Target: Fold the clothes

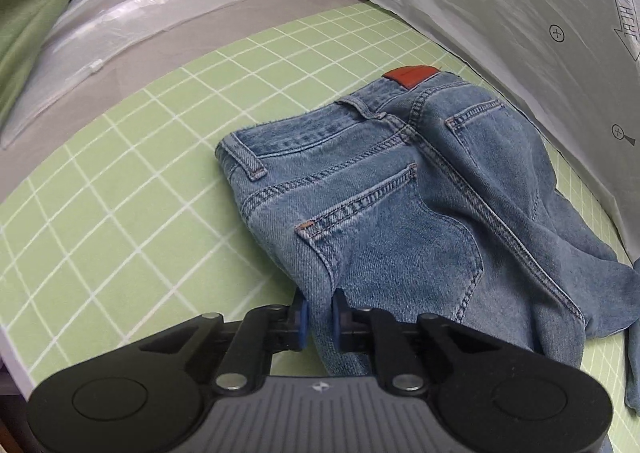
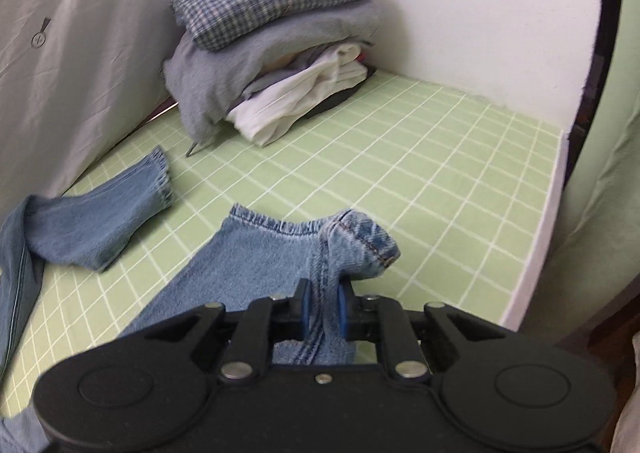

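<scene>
A pair of light blue jeans lies back side up on the green grid mat, with a red-brown waist patch at the far end. My left gripper is shut on the jeans' near side seam below the back pocket. In the right wrist view, my right gripper is shut on the hem end of one jeans leg, bunching the cuff. The other leg lies loose to the left on the mat.
A stack of folded clothes, checked shirt on top, sits in the far corner by the white wall. A grey printed sheet hangs along the mat's far side. Clear plastic and green fabric lie at the left. The mat's white edge runs at right.
</scene>
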The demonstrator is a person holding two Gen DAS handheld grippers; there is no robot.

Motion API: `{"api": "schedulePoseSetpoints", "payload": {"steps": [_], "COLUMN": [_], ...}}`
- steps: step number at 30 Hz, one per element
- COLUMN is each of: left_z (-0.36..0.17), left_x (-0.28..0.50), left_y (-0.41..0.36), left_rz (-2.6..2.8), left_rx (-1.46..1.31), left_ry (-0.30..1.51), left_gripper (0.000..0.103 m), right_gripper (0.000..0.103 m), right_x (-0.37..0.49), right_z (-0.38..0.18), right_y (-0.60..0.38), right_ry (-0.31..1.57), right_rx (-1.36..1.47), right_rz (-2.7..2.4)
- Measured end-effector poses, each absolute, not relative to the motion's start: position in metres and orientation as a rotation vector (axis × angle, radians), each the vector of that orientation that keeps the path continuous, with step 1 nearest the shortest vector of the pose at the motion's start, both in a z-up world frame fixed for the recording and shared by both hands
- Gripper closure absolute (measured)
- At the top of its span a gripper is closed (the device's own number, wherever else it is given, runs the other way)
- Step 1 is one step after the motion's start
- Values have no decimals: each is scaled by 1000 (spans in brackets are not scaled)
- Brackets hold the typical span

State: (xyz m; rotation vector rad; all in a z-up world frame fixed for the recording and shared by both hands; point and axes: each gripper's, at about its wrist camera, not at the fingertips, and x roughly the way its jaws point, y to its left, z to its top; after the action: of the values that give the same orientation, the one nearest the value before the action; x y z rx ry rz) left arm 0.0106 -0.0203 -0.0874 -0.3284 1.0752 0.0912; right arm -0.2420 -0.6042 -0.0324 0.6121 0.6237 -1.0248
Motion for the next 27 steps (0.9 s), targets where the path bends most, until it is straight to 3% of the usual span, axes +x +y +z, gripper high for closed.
{"api": "schedulePoseSetpoints", "payload": {"steps": [9, 16, 17, 20, 21, 27], "left_z": [-83, -95, -97, -100, -101, -103], "left_x": [-10, -5, -5, -6, -7, -3], "left_y": [9, 2, 2, 2, 2, -6], "left_rz": [177, 212, 221, 240, 249, 288], "left_rx": [-357, -382, -379, -385, -390, -362], "left_ry": [1059, 1091, 1093, 1091, 1094, 1129], "left_gripper": [90, 90, 89, 86, 83, 73], "right_gripper": [90, 88, 82, 43, 39, 36], "right_x": [-258, -134, -115, -81, -76, -89], "right_z": [15, 30, 29, 19, 16, -37], "right_y": [-632, -688, -697, -709, -710, -695], "right_ry": [488, 462, 459, 417, 395, 568], "right_rx": [580, 560, 587, 701, 734, 670], "right_rz": [-1077, -954, -914, -778, -745, -925]}}
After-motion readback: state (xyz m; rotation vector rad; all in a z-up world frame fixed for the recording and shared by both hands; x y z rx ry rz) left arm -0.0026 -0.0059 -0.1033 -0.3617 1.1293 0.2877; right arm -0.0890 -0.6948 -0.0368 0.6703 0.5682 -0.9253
